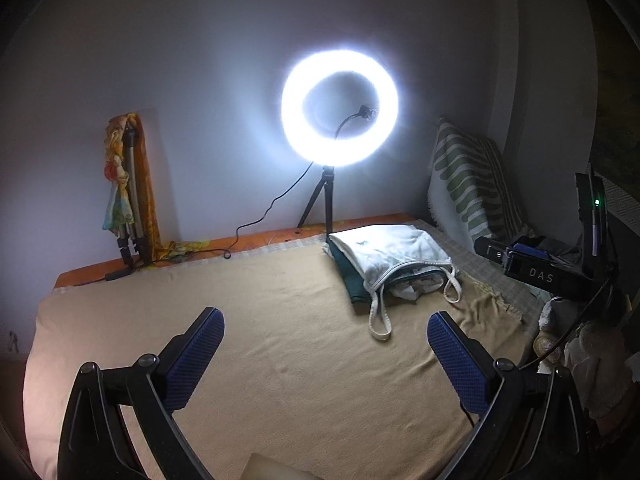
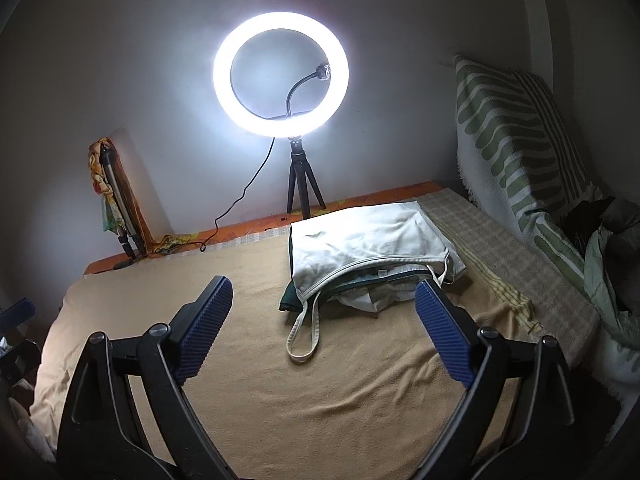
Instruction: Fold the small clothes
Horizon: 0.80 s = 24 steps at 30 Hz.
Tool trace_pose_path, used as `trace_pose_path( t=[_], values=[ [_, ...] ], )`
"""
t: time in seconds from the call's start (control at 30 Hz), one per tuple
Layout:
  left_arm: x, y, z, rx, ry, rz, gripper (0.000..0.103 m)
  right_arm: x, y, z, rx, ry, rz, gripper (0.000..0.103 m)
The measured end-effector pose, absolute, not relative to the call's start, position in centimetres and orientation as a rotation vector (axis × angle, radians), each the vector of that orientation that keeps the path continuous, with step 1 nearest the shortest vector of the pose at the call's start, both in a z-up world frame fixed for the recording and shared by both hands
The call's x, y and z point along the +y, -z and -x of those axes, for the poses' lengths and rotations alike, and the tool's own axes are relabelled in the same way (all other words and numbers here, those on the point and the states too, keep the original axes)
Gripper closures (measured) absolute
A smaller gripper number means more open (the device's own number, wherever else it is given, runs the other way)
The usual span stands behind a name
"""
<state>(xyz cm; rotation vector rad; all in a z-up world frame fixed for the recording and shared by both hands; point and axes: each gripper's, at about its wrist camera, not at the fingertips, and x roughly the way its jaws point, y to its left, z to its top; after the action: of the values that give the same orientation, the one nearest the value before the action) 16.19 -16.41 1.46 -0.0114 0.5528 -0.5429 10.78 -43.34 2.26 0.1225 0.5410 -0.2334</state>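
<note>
A bedroom in a private home, set up for filming: a bed (image 2: 280, 380) spread with a tan blanket and an orange patterned sheet stands against a plain white wall. A striped green-and-white cushion (image 2: 516, 128) leans in the corner, and a small pile of folded clothes (image 2: 360, 236) lies on the blanket. A lit ring light (image 2: 280, 74) on a small tripod and a folded stand draped with cloth (image 2: 116, 196) line the far edge.
</note>
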Motion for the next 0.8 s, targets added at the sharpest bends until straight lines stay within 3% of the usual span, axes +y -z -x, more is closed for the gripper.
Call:
trace_pose_path(
  t=[0.07, 0.8],
  values=[
    [-16.2, -1.1, -16.3, 0.557, 0.509, -0.005, 0.0, -43.3, -1.8, -10.8, 0.533, 0.234, -0.133, 0.001],
    [-16.5, 3.5, -15.4, 0.541, 0.456, -0.132, 0.0, -40.6, 3.7, -12.4, 0.574, 0.236, -0.133, 0.0]
  ],
)
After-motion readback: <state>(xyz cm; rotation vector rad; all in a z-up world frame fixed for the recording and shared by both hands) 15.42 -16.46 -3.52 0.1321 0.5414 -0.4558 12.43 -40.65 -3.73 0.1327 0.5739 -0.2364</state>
